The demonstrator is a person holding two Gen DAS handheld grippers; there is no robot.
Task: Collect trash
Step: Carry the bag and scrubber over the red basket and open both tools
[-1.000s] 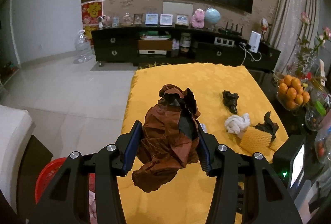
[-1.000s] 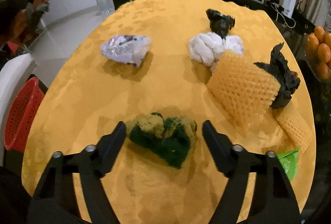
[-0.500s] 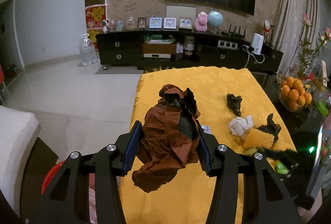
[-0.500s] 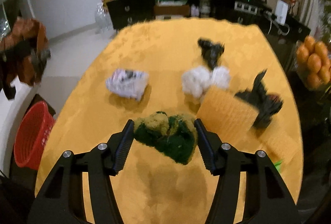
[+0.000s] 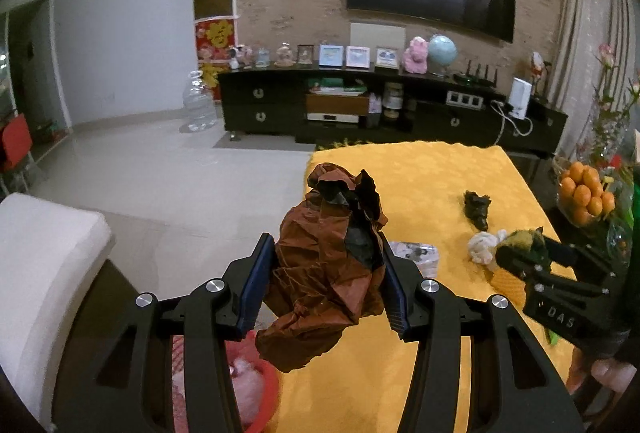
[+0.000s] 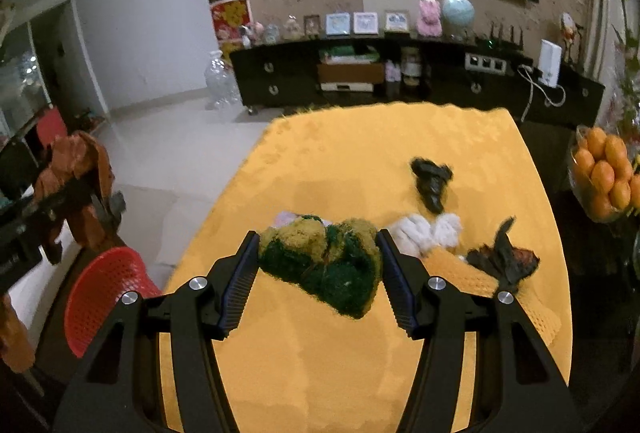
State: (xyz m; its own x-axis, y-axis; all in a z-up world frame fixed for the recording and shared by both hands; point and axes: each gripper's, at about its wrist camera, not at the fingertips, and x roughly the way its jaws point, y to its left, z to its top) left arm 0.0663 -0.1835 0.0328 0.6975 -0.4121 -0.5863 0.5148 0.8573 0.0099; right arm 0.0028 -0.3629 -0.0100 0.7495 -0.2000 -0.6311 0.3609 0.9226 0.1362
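My left gripper [image 5: 324, 245] is shut on a crumpled brown wrapper [image 5: 320, 265] and holds it in the air beside the table's left edge, above the red basket [image 5: 268, 389]. The right gripper [image 6: 316, 245] is shut on a fuzzy green and yellow wad [image 6: 332, 269], lifted clear of the yellow tablecloth [image 6: 360, 153]. On the cloth lie a silver packet [image 5: 412, 255], a black scrap [image 6: 430, 179], a white wad [image 6: 428, 231], a yellow foam net [image 6: 472, 281] and a dark wrapper [image 6: 504, 261]. The right wrist view shows the brown wrapper [image 6: 76, 161] at far left.
The red basket [image 6: 104, 289] stands on the floor left of the table, with pale trash inside. A white chair [image 5: 44, 273] is beside it. A bowl of oranges [image 6: 604, 173] sits off the table's right edge. A dark TV cabinet [image 5: 360, 105] lines the far wall.
The right gripper closed on the green and yellow wad and lifted it off the cloth. The left gripper drew back and left with the brown wrapper, so more of the red basket shows below.
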